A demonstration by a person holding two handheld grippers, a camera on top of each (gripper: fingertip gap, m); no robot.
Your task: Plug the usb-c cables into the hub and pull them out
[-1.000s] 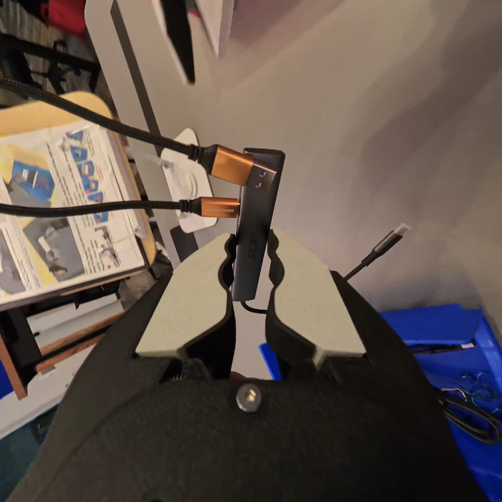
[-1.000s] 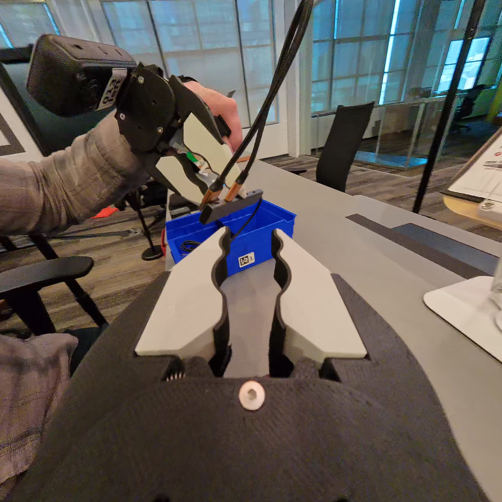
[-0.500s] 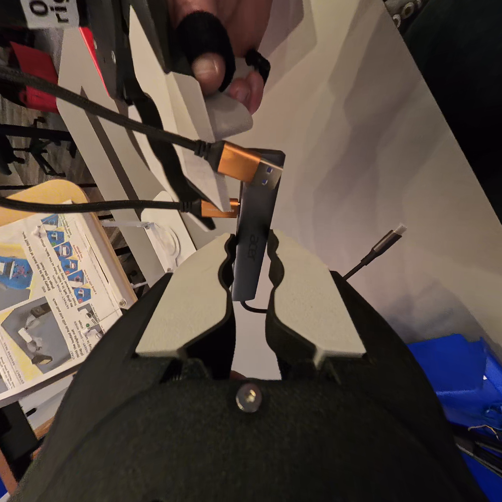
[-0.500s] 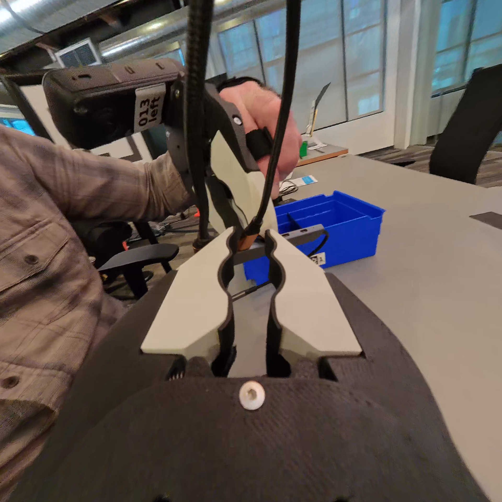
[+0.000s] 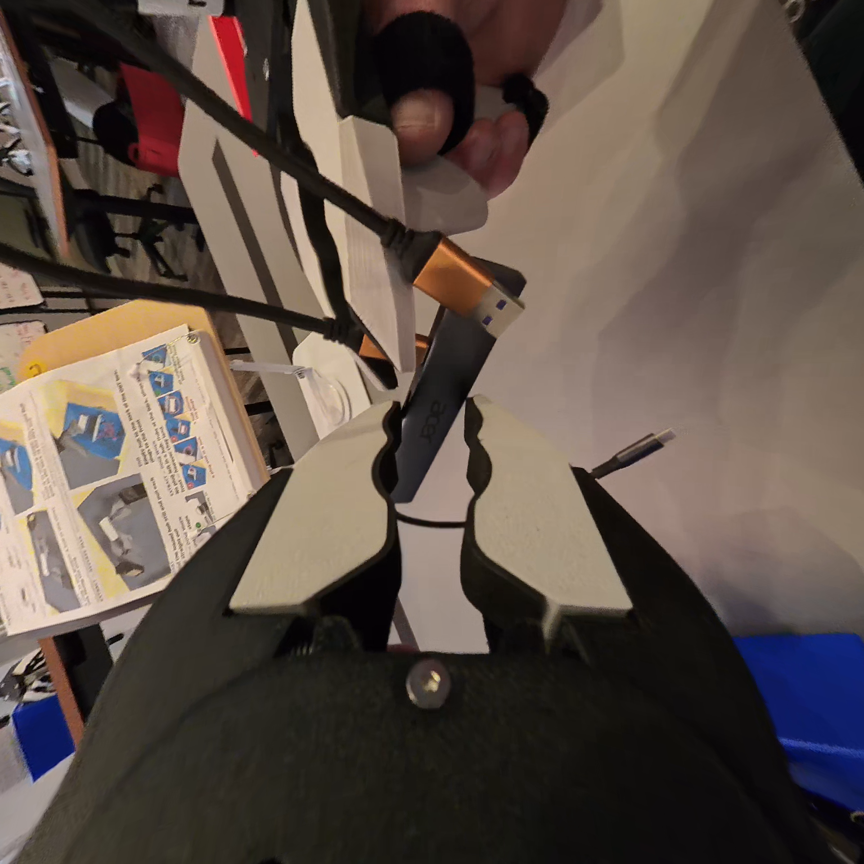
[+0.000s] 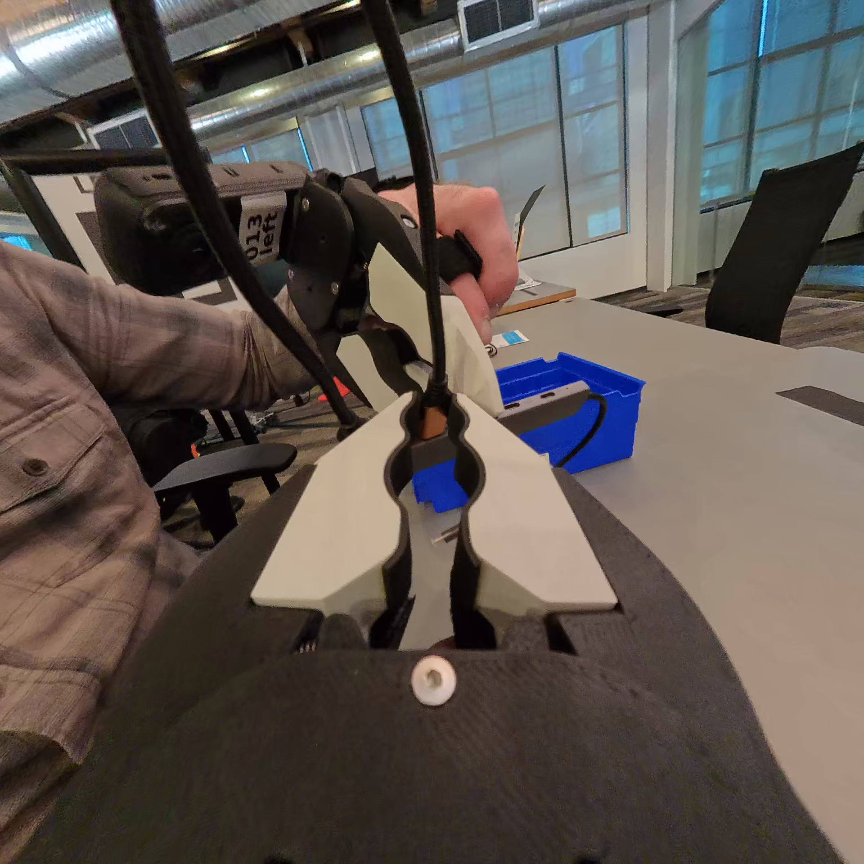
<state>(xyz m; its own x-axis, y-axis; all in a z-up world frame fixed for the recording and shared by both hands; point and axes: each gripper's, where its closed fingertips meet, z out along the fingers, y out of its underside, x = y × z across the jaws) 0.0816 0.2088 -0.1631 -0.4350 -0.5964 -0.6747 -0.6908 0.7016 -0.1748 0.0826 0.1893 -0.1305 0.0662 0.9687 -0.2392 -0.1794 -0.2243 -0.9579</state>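
My left gripper (image 5: pixel 432 406) is shut on the lower end of a dark grey hub (image 5: pixel 439 374), holding it in the air, tilted. My right gripper (image 6: pixel 432 402) is shut on the small orange USB-C plug (image 6: pixel 431 421), which sits in the hub's (image 6: pixel 542 402) edge. The right gripper's white fingers (image 5: pixel 374 280) also show in the left wrist view, over that plug (image 5: pixel 369 348). A larger orange plug (image 5: pixel 453 280) on a thick black cable lies across the hub's far end, its metal tip showing. I cannot tell whether it is seated. The hub's own lead ends in a loose silver plug (image 5: pixel 647 444).
A blue bin (image 6: pixel 608 421) stands on the grey table (image 6: pixel 724 537) just behind the hub. A clipboard with a printed sheet (image 5: pixel 107 467) and a white pad (image 5: pixel 327 388) are to the left. A person's plaid sleeve (image 6: pixel 117 350) and black chairs (image 6: pixel 771 243) border the table. The grippers are tip to tip, or close to it.
My right gripper has moved in and closed on the small orange plug. The hub has tilted in the left gripper's hold.
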